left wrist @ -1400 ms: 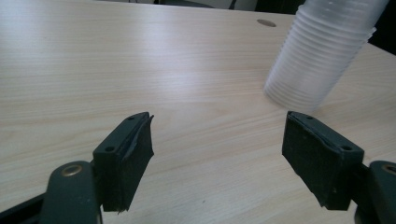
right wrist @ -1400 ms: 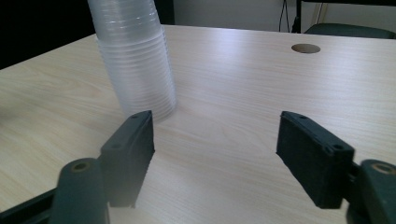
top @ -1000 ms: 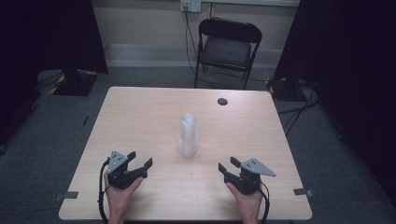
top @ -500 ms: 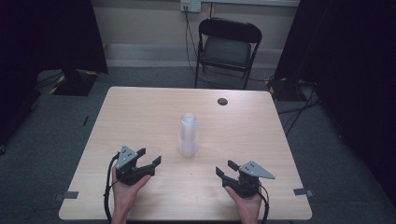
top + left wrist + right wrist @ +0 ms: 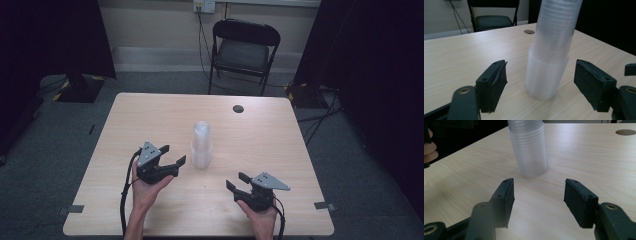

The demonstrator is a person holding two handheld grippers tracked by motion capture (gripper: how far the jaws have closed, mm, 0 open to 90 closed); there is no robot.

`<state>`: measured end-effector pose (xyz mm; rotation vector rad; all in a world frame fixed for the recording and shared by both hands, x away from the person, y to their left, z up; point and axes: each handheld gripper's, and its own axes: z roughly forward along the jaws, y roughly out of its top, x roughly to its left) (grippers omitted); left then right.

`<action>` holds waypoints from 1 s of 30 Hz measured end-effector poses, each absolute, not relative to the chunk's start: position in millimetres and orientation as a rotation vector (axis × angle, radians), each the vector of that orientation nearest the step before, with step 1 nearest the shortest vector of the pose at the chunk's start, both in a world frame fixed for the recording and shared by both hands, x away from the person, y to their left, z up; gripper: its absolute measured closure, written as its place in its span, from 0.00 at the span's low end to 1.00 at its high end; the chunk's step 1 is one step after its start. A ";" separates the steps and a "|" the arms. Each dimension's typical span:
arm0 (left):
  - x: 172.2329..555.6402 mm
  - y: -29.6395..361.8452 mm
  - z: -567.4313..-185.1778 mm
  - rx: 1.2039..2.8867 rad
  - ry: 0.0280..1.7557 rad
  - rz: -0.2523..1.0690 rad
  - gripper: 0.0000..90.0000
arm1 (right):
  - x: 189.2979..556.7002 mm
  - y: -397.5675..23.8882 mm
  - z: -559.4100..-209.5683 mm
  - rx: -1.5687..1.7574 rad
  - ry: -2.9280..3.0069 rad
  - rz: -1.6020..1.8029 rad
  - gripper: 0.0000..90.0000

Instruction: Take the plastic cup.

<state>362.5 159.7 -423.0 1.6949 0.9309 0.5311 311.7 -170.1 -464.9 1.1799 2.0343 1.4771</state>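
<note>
A light wooden tabletop (image 5: 150, 115) sits on grey carpet, with a black folding chair (image 5: 243, 52) standing beyond its far edge. Near the middle of the tabletop stands a tall stack of clear plastic cups (image 5: 201, 145), upright; this stack is the landmark for everything else. A small dark round disc (image 5: 238, 108) is set into the wood past the stack, toward the chair.

The left gripper (image 5: 170, 156) is held in the person's left hand, just beside the stack on its left and pointing at it. Its jaws have just been opening and stand apart. In the left gripper view the stack (image 5: 550, 50) rises just ahead of the two black pads (image 5: 496, 85), lined up with the gap, and touches neither.

The right gripper (image 5: 236, 181) is on the near right of the stack and farther from it. Its jaws are spread wide with nothing between them; in the right gripper view, bare wood lies between its pads (image 5: 507, 200) and the stack (image 5: 530, 147).
</note>
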 end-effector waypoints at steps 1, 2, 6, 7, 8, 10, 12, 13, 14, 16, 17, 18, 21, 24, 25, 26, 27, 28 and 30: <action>362.5 159.7 -423.0 1.695 0.931 0.531 0.28 | 311.7 -170.1 -464.9 1.180 2.034 1.477 0.46; 366.2 157.1 -419.4 1.697 0.924 0.524 0.26 | 311.7 -168.6 -464.7 1.171 2.044 1.487 0.47; 371.0 151.4 -412.8 1.694 0.894 0.515 0.23 | 311.8 -168.6 -464.2 1.173 2.045 1.491 0.46; 372.4 149.8 -411.4 1.699 0.886 0.516 0.22 | 311.7 -168.9 -464.3 1.173 2.042 1.493 0.46; 373.9 147.9 -410.1 1.696 0.882 0.519 0.22 | 311.8 -169.1 -464.4 1.170 2.041 1.491 0.46; 377.9 145.0 -407.1 1.706 0.870 0.515 0.22 | 311.7 -169.2 -464.5 1.172 2.038 1.489 0.46; 380.8 142.0 -403.9 1.704 0.849 0.526 0.24 | 311.7 -169.1 -464.6 1.176 2.041 1.486 0.46; 383.0 140.5 -402.8 1.708 0.842 0.529 0.24 | 311.7 -169.4 -464.9 1.177 2.040 1.487 0.46; 385.8 139.2 -401.7 1.718 0.835 0.541 0.25 | 311.8 -169.6 -465.1 1.178 2.040 1.485 0.45; 390.4 136.6 -400.1 1.724 0.817 0.515 0.26 | 312.6 -170.4 -465.8 1.180 2.036 1.488 0.45; 390.4 136.6 -400.1 1.724 0.817 0.515 0.27 | 312.7 -170.6 -465.9 1.180 2.036 1.487 0.45; 394.2 134.4 -400.1 1.696 0.798 0.504 0.29 | 312.8 -171.0 -466.1 1.177 2.036 1.483 0.45; 398.9 131.2 -399.6 1.704 0.800 0.482 0.30 | 312.8 -170.8 -465.8 1.182 2.037 1.488 0.45; 406.5 123.4 -397.0 1.704 0.782 0.482 0.31 | 313.1 -170.0 -466.1 1.180 2.044 1.491 0.45; 408.3 121.7 -396.2 1.702 0.770 0.469 0.31 | 313.3 -169.9 -466.4 1.182 2.045 1.492 0.45; 408.3 121.7 -396.2 1.702 0.770 0.469 0.32 | 313.4 -170.0 -466.8 1.186 2.047 1.492 0.45; 410.2 120.0 -395.6 1.699 0.762 0.464 0.33 | 313.6 -170.1 -467.0 1.188 2.048 1.491 0.45; 413.2 116.4 -394.9 1.693 0.764 0.458 0.33 | 313.9 -170.4 -467.3 1.185 2.047 1.492 0.45; 416.5 113.1 -394.8 1.694 0.761 0.450 0.35 | 313.8 -171.1 -467.5 1.189 2.043 1.494 0.45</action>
